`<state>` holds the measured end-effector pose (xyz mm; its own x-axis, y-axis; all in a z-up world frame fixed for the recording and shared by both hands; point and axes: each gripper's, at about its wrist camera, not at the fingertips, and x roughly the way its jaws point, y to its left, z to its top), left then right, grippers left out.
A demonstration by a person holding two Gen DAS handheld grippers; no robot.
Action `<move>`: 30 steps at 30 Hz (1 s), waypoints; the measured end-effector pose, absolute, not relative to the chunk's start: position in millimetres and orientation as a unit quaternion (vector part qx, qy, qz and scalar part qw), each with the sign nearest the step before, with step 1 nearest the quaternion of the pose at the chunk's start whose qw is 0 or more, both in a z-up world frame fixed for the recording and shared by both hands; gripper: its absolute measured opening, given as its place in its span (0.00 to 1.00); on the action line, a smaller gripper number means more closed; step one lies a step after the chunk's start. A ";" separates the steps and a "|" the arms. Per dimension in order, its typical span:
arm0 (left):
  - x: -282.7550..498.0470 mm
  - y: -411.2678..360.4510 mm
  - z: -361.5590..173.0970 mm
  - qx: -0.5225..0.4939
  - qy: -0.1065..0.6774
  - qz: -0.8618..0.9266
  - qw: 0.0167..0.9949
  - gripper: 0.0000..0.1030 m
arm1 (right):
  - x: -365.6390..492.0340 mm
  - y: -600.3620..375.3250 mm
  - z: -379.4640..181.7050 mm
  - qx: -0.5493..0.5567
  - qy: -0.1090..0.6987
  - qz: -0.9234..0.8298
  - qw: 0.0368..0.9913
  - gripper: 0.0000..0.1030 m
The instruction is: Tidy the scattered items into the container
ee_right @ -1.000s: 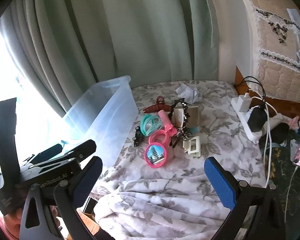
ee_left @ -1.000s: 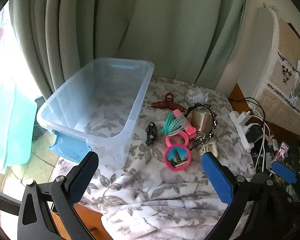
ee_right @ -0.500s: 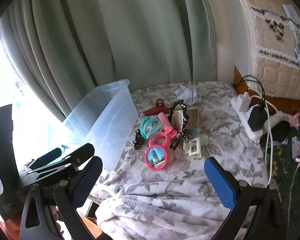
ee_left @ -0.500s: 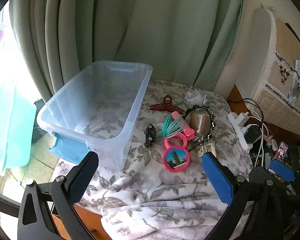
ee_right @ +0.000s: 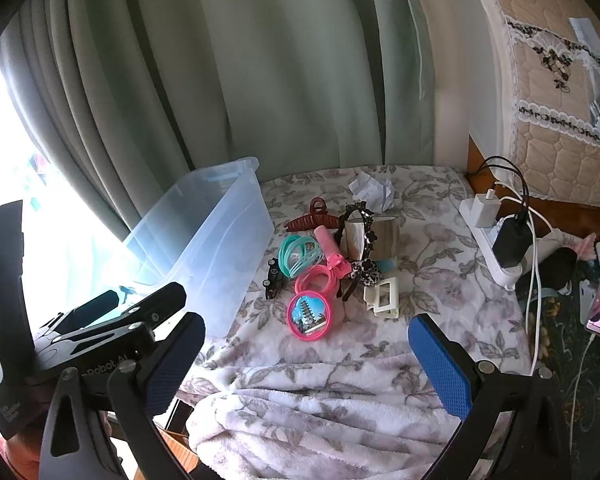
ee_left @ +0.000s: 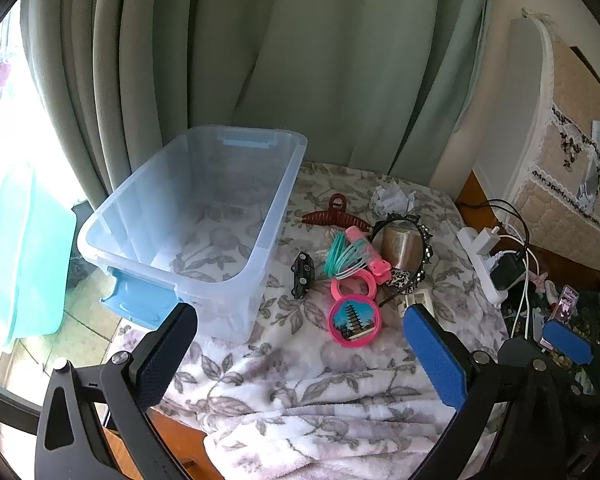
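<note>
Bin [ee_left: 204, 216]: clear plastic, nothing inside
Mirror [ee_left: 354, 321]: round, pink-rimmed
Blanket [ee_left: 300, 376]: fuzzy, floral
Claws: left [ee_left: 300, 356], right [ee_right: 308, 364] both spread wide, holding nothing

A clear plastic container [ee_left: 204, 216] with blue latches stands upright and empty along the left edge of the blanket-covered desk. Just beside its right wall lies a cluster: a small black clip [ee_left: 302, 275], teal hair ties [ee_left: 342, 258], a pink ring [ee_left: 353, 287], a round pink mirror [ee_left: 354, 321] face up, a dark red claw clip [ee_left: 335, 216], and a cream claw clip [ee_right: 383, 297].
</note>
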<state>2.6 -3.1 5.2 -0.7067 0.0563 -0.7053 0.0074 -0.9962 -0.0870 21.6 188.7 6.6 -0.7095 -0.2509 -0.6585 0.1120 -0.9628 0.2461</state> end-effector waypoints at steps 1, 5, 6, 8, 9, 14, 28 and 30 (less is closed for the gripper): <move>2.8 -2.4 5.4 -0.382 -0.040 0.923 0.013 1.00 | 21.9 188.7 6.4 0.368 -0.094 -0.920 0.099 1.00; 3.4 -0.2 6.9 -0.378 -0.037 0.925 0.014 1.00 | 21.8 188.2 6.6 0.370 -0.094 -0.919 0.096 1.00; 3.2 -0.3 7.2 -0.378 -0.038 0.925 0.018 1.00 | 21.9 188.5 6.8 0.369 -0.094 -0.920 0.095 1.00; 2.9 -0.2 7.7 -0.377 -0.040 0.925 0.022 1.00 | 21.8 189.8 7.6 0.369 -0.095 -0.920 0.094 1.00; 2.8 0.1 7.9 -0.377 -0.040 0.925 0.022 1.00 | 22.0 190.0 7.7 0.368 -0.096 -0.920 0.095 1.00; 3.6 2.4 7.6 -0.372 -0.035 0.927 0.019 1.00 | 20.8 190.8 6.9 0.371 -0.098 -0.919 0.093 1.00; -8.5 11.3 -6.3 -0.394 -0.063 0.916 0.045 1.00 | 11.5 204.1 -5.5 0.388 -0.112 -0.911 0.087 1.00; -10.2 15.0 -8.1 -0.393 -0.055 0.917 0.042 1.00 | 9.6 205.7 -7.9 0.391 -0.110 -0.910 0.084 1.00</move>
